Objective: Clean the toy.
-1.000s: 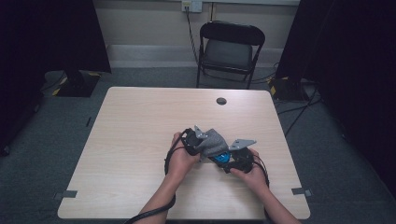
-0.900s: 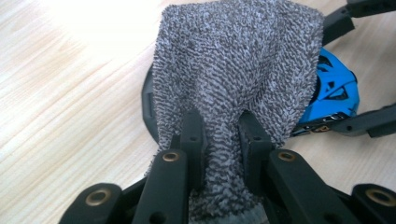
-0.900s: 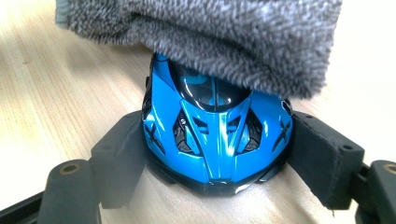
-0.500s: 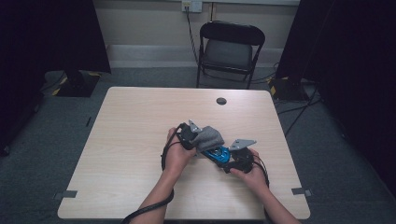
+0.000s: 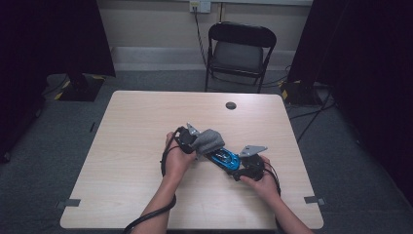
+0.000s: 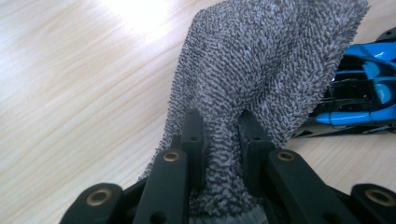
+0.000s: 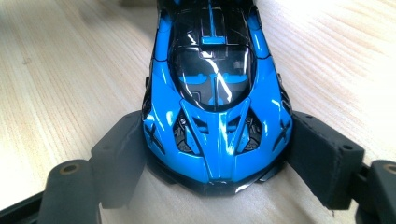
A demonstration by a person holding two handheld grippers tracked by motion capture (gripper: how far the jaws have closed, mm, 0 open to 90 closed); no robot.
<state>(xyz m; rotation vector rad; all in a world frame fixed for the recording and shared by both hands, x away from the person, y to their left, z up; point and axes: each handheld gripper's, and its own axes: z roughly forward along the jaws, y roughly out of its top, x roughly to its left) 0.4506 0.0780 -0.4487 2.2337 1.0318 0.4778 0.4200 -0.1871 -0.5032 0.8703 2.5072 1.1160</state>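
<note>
A blue and black toy car (image 7: 215,93) stands on the wooden table (image 5: 141,122), its nose between the jaws of my right gripper (image 7: 217,154), whose pads press its two sides. In the high view the toy car (image 5: 225,159) lies between the two hands. A grey fuzzy cloth (image 6: 261,74) is pinched in my left gripper (image 6: 218,135), which is shut on its bunched end. The cloth (image 5: 209,140) drapes over the car's far end, and the left gripper (image 5: 187,138) sits just left of it. The right gripper (image 5: 246,165) holds the car from the right.
A small dark round disc (image 5: 231,105) lies near the table's far edge. A black folding chair (image 5: 238,51) stands behind the table. Cables trail from both grippers toward the near edge.
My left gripper has drawn the grey cloth a little to the left and away along the car. The right gripper and the car have stayed where they were.
</note>
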